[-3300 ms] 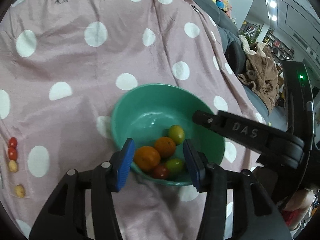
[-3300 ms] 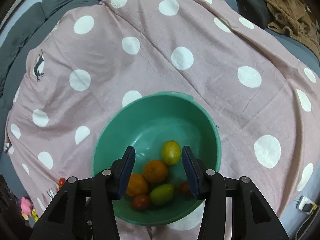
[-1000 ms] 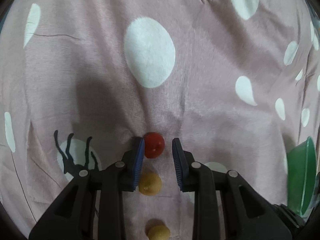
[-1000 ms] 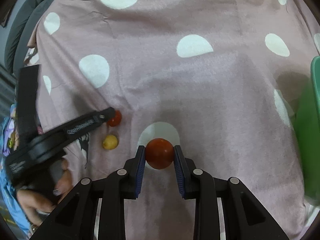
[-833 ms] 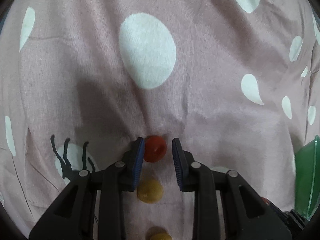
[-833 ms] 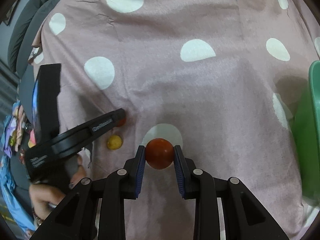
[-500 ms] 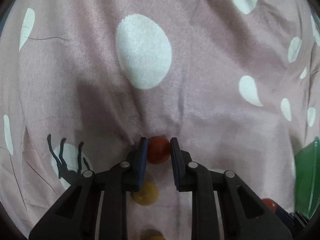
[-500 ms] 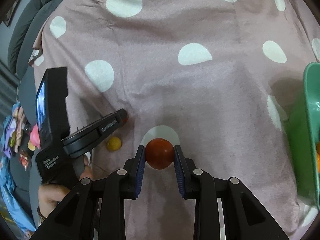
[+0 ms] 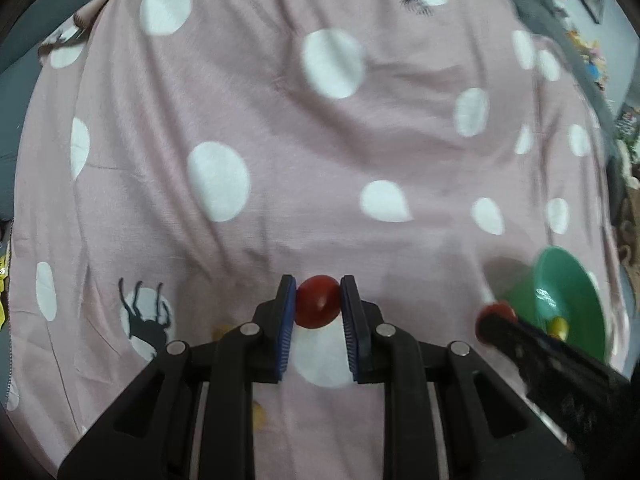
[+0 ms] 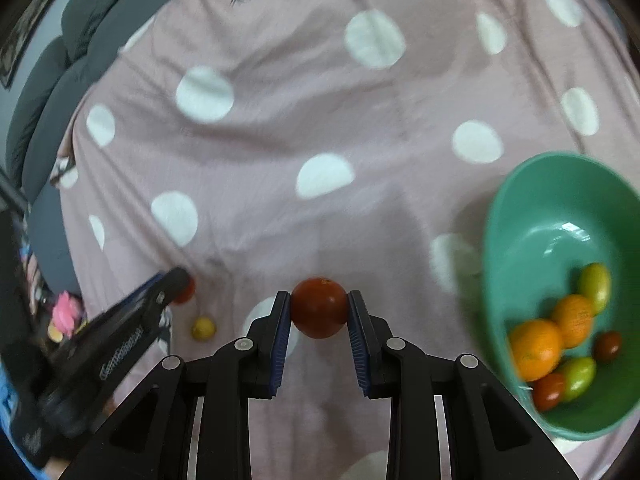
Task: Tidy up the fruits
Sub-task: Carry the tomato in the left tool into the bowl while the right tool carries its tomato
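Note:
My left gripper [image 9: 317, 307] is shut on a small red tomato [image 9: 317, 306] and holds it above the pink dotted cloth [image 9: 280, 152]. My right gripper [image 10: 319, 307] is shut on a larger red tomato [image 10: 319, 307], also above the cloth. The green bowl [image 10: 516, 216] sits at the right in the right wrist view, holding two oranges [image 10: 536, 348], green and red tomatoes. It also shows in the left wrist view [image 9: 580, 304]. A small yellow fruit [image 10: 203, 328] lies on the cloth left of my right gripper. The left gripper's tip [image 10: 180, 286] shows there too.
Another yellow fruit [image 9: 259, 414] lies on the cloth under my left gripper. A grey sofa back [image 10: 64, 60] rises at the far left. A deer print [image 9: 146, 320] marks the cloth. The right gripper's body [image 9: 560, 364] crosses the lower right of the left wrist view.
My left gripper has closed on the small red tomato and lifted it off the cloth. Both grippers have risen and swung right, bringing the bowl into view.

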Demonstrator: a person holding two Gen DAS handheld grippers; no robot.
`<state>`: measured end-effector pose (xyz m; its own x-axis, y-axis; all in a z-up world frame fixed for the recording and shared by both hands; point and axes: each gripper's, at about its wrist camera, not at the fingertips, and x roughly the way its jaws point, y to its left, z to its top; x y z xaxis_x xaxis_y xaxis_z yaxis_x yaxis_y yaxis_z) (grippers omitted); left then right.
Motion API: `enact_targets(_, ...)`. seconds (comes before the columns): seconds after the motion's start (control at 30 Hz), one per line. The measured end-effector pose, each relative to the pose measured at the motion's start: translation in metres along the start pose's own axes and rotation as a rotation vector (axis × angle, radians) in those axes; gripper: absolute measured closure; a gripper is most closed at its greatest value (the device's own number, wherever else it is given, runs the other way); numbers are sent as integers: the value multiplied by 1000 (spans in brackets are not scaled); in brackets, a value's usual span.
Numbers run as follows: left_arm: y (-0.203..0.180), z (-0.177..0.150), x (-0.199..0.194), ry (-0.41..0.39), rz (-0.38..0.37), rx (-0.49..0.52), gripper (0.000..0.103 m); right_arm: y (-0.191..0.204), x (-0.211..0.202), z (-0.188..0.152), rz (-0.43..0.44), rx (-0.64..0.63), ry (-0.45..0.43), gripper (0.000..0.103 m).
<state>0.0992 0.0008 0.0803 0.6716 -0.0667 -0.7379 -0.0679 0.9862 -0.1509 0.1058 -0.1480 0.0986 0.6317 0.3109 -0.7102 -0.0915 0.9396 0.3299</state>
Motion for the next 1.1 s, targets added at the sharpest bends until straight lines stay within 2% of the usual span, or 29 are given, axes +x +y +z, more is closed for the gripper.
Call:
enact_targets(0.3, -59, -7, -39, -61, -105, 101, 81, -37, -44, 12, -91, 61, -131, 73)
enact_targets(0.53, -106, -16, -44, -54, -185, 166, 81, -75, -69, 11, -178, 130, -186, 73)
enact_targets(1.1, -180, -35, -26, 30, -294, 288, 81, -133, -88, 5, -252, 266, -189, 73)
